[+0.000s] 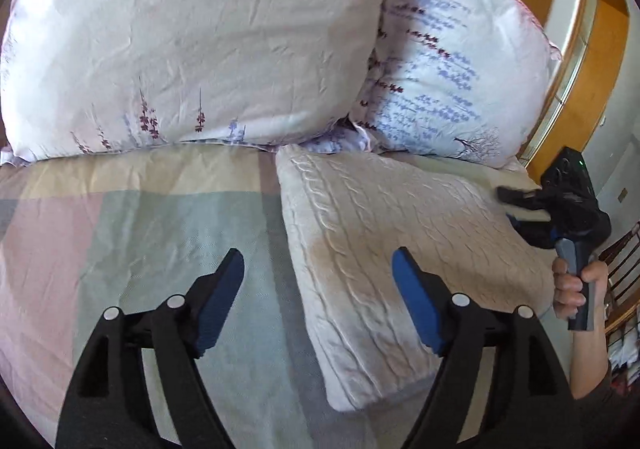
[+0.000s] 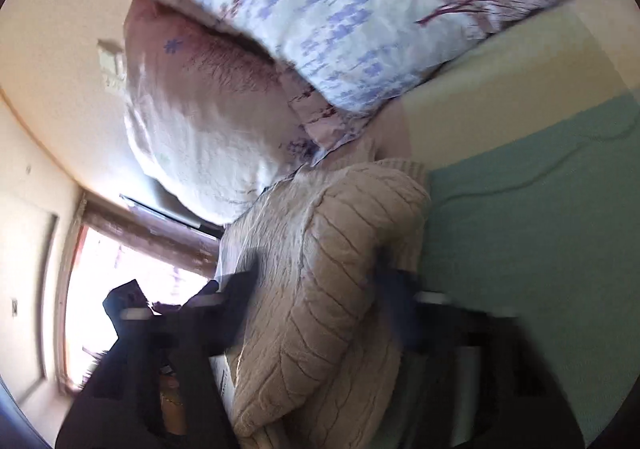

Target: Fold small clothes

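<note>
A cream cable-knit sweater (image 1: 400, 249) lies folded into a thick rectangle on the bed, just in front of the pillows. My left gripper (image 1: 318, 269) is open and empty, hovering above the sweater's near left edge. My right gripper (image 1: 510, 205) is at the sweater's far right edge, held by a hand. In the right wrist view, which is blurred and rolled sideways, the sweater (image 2: 320, 289) fills the gap between the spread fingers of the right gripper (image 2: 316, 269); they look open around its edge.
Two floral pillows (image 1: 192, 49) (image 1: 460, 61) rest at the head of the bed. The sheet (image 1: 140, 229) has pastel pink, green and yellow blocks. A wooden frame (image 1: 568, 61) and chair (image 1: 624, 273) stand on the right.
</note>
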Demonstrator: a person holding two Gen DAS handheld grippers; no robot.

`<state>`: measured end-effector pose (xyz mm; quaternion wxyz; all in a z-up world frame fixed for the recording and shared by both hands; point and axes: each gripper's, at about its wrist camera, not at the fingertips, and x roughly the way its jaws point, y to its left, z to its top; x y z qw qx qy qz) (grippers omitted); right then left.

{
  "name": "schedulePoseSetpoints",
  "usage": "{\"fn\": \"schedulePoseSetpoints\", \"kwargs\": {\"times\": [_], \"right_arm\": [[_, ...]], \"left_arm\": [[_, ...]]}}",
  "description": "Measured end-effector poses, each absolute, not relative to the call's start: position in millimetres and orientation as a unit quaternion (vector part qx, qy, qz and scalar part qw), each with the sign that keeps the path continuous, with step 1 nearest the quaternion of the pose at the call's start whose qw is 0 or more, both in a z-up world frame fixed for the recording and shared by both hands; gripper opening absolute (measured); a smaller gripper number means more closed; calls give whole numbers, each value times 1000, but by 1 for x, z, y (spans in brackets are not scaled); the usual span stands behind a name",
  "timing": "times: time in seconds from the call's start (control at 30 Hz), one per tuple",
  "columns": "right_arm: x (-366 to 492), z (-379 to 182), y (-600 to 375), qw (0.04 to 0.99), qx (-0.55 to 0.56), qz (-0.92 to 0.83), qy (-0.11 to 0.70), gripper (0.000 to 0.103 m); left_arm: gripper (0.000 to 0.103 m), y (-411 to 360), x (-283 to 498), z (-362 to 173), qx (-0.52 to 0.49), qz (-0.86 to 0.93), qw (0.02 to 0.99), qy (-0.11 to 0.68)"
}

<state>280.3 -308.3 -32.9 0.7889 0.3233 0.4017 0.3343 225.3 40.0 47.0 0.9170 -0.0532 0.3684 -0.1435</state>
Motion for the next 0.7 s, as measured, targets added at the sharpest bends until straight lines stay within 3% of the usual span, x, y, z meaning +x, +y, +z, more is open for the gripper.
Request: {"fn": "schedulePoseSetpoints", "kwargs": {"times": [0.3,0.4,0.47,0.53,0.6,0.7], "right_arm": [[294,-41,-309,851,279,211,392,12],[283,-27,-300,878,243,167,378,33],[254,-3,-311,890,264,160,336,35],[214,17,-316,889,286,216,285,63],[179,26,-306,884,289,261,259,69],[152,18,-279,863,265,318,290,69]], "left_arm": [[77,10,160,26,-6,-155,916,369],[81,5,148,16,4,-143,914,379],[90,9,140,12,2,-129,915,382],[98,13,132,10,7,-109,918,381],[101,12,127,8,24,-78,924,373],[101,5,129,6,34,-70,922,380]]}}
